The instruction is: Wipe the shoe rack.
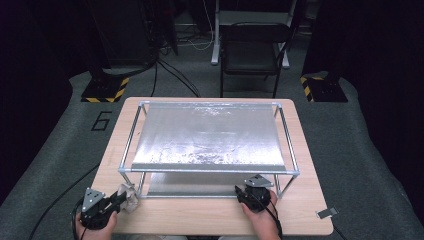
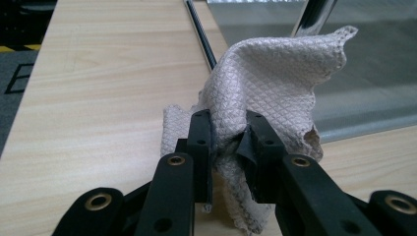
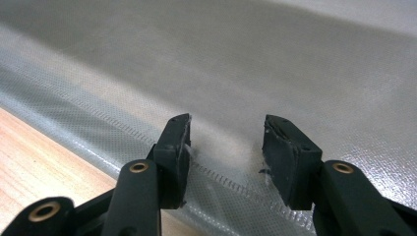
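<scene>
Holding a soft, light cloth (image 2: 265, 93) bunched tight in its jaws, the left gripper (image 2: 228, 135) hovers over the desk (image 2: 98, 98). The right gripper (image 3: 226, 142) gapes empty above the silver sheet (image 3: 275, 64).

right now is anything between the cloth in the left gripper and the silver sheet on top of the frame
The left gripper is shut on the cloth beside the metal frame's near left post. That post and the front top rail stand between it and the silver sheet.
</scene>
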`<move>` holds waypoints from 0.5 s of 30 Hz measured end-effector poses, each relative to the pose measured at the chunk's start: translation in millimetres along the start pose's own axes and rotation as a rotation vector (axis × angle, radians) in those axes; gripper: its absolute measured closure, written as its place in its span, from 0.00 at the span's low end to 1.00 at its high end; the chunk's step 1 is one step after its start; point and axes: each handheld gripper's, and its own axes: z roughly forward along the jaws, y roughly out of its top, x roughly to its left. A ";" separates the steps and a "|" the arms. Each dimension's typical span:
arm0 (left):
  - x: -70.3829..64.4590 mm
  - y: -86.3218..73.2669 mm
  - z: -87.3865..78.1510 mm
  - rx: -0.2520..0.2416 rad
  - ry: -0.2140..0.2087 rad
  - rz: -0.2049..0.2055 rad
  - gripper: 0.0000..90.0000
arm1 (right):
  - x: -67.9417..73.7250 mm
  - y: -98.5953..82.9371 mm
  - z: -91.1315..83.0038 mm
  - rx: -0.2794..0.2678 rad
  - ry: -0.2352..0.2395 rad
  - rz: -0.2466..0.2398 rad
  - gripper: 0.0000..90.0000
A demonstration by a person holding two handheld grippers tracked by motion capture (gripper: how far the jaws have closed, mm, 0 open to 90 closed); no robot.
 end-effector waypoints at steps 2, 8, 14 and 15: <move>-0.1 4.4 -3.8 -0.004 -0.004 0.003 0.84 | 0.1 0.0 0.0 0.000 0.000 0.000 0.59; -0.6 21.9 -18.0 -0.058 -0.014 0.021 0.84 | 0.1 0.0 0.0 0.000 0.000 0.000 0.59; -2.1 37.2 -31.8 -0.091 -0.030 0.029 0.84 | 0.1 0.0 0.0 0.000 0.000 0.000 0.59; -1.1 40.2 -33.8 -0.101 -0.043 0.020 0.83 | 0.0 0.0 0.0 0.000 0.000 0.000 0.59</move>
